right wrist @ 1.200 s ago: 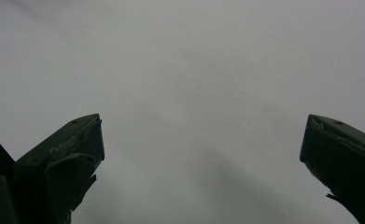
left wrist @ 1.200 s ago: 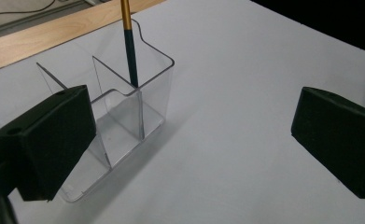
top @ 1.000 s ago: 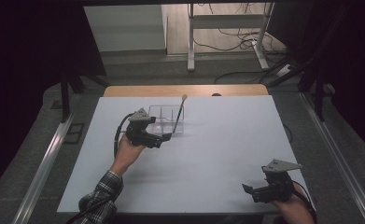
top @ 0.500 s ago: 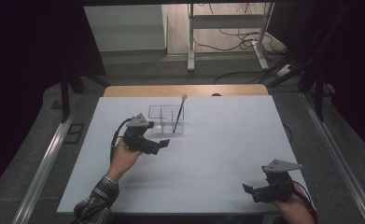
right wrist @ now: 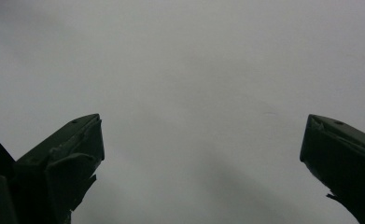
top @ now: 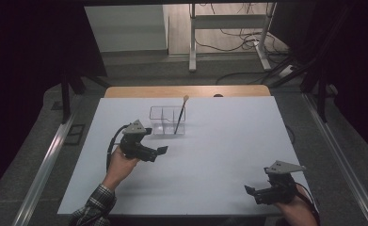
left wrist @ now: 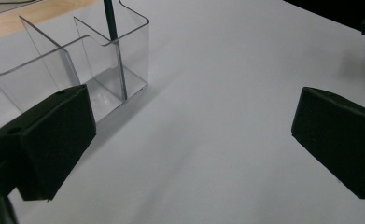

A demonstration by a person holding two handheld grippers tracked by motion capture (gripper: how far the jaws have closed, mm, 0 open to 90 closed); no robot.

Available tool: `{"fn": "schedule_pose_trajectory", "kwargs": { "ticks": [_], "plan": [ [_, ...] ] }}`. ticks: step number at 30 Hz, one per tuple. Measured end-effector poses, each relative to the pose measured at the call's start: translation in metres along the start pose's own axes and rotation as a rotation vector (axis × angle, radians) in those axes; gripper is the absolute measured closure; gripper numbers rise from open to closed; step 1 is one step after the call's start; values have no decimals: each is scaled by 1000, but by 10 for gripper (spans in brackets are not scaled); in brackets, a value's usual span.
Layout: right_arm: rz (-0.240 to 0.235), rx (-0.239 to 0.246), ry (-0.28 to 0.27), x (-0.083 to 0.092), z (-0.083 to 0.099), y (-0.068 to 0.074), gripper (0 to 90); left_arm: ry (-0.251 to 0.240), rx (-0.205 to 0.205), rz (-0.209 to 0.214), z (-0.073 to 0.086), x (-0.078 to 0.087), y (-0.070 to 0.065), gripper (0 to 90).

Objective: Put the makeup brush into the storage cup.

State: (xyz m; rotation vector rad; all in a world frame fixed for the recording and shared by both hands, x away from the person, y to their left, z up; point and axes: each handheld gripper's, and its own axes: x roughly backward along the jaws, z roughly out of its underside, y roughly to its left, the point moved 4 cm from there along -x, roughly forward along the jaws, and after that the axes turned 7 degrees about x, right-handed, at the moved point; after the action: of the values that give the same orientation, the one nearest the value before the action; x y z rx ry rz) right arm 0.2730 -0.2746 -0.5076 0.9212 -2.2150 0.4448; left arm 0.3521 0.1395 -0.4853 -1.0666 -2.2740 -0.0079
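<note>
A clear plastic organiser (top: 166,120) with divided compartments stands on the white table (top: 219,141) near its far edge. A dark brush (top: 180,115) with a pale tip leans upright in its right compartment. My left gripper (top: 162,150) hovers just in front of the organiser, open and empty. In the left gripper view the organiser (left wrist: 77,70) sits ahead at upper left with the brush handle (left wrist: 110,21) rising from it. My right gripper (top: 248,190) rests open near the table's front right corner. The right gripper view has bare table between the jaws of my right gripper (right wrist: 201,154).
A strip of wooden tabletop (top: 186,91) runs behind the white sheet. Metal rails flank the table on both sides. Desk legs and cables (top: 228,37) lie on the floor beyond.
My left gripper has drawn back from the organiser toward the near side and slightly left. The right gripper has stayed put.
</note>
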Motion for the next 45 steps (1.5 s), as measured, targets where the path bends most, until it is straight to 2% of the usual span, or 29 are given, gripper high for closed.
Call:
{"fn": "schedule_pose_trajectory", "kwargs": {
  "ticks": [8,19,31,45],
  "plan": [
    [1,-2,-3,0,0,-1,0,-7,17,2,6,7,-3,0],
    [7,-17,-11,1,0,-2,0,18,6,-15,17,12,-5,0],
    [8,-22,-11,1,0,-2,0,5,9,-19,24,22,-9,0],
    [10,-22,-16,2,0,-3,0,-11,29,-26,38,36,-13,0]
  ]
}}
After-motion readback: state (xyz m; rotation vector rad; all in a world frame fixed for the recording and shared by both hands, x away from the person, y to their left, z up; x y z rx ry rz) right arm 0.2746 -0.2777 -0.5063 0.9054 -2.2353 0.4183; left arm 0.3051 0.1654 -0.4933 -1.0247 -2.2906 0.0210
